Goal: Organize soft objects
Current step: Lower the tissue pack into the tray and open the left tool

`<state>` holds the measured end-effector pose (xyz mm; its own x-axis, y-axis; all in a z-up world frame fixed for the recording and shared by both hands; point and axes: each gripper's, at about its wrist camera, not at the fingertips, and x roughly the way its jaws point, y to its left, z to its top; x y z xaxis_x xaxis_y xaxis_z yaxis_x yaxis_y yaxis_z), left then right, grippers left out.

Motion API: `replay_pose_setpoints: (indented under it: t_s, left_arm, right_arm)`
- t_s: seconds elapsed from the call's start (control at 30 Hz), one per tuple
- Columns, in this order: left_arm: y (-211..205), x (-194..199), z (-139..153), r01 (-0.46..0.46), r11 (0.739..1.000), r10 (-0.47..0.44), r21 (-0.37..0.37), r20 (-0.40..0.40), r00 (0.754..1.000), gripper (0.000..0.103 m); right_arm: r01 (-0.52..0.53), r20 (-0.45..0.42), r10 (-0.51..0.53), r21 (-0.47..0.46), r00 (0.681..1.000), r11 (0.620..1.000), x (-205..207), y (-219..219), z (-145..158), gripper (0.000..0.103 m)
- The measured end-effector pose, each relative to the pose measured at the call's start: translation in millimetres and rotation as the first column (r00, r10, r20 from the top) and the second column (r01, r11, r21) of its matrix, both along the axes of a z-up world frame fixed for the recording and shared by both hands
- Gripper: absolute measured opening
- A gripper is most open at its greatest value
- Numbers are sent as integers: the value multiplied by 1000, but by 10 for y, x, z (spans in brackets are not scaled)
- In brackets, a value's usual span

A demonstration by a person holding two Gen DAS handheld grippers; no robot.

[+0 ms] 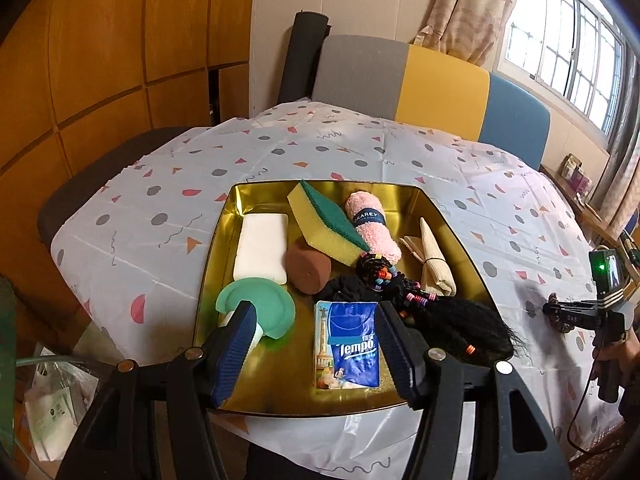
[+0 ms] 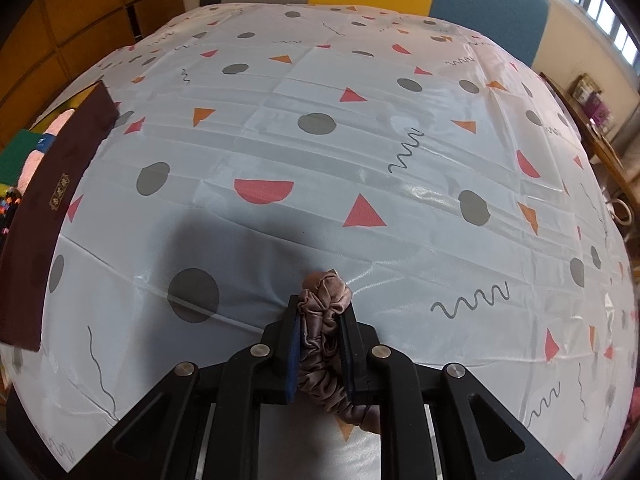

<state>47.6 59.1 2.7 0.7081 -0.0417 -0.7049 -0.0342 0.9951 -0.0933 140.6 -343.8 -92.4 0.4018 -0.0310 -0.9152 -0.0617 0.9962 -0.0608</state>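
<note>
Tablecloth (image 2: 360, 152) below; scrunchie (image 2: 325, 332) pinched inside right claw (image 2: 320, 344) (tip protruding).

The left hand-held gripper (image 1: 316, 356), jaws spread wide, hovers above a blue Tempo tissue pack (image 1: 347, 346) in a gold metal tray (image 1: 224, 232).

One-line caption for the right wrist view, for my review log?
Right gripper shut on a brown satin scrunchie, held just above the patterned tablecloth, with the tray's dark outer wall at left.
</note>
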Motion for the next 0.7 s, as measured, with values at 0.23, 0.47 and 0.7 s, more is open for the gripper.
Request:
replay_pose_setpoints:
  t_s: [0.23,0.47,0.7]
  left_arm:
    - [49,-49,-17,-1,1000,1,-19,2,1000,62]
    - [93,-97,-27,1,1000,-1,-19,9,1000,62]
    - [159,-124,-38,-9,999,10,-36,12,1000,62]
  right_arm:
    - [50,-31,-50,-4,998,999,24,57,33,16]
    - [82,0,-82,113,997,990,-114,149,122,16]
    - [34,39,-43,209,998,977,-303,493,239,16]
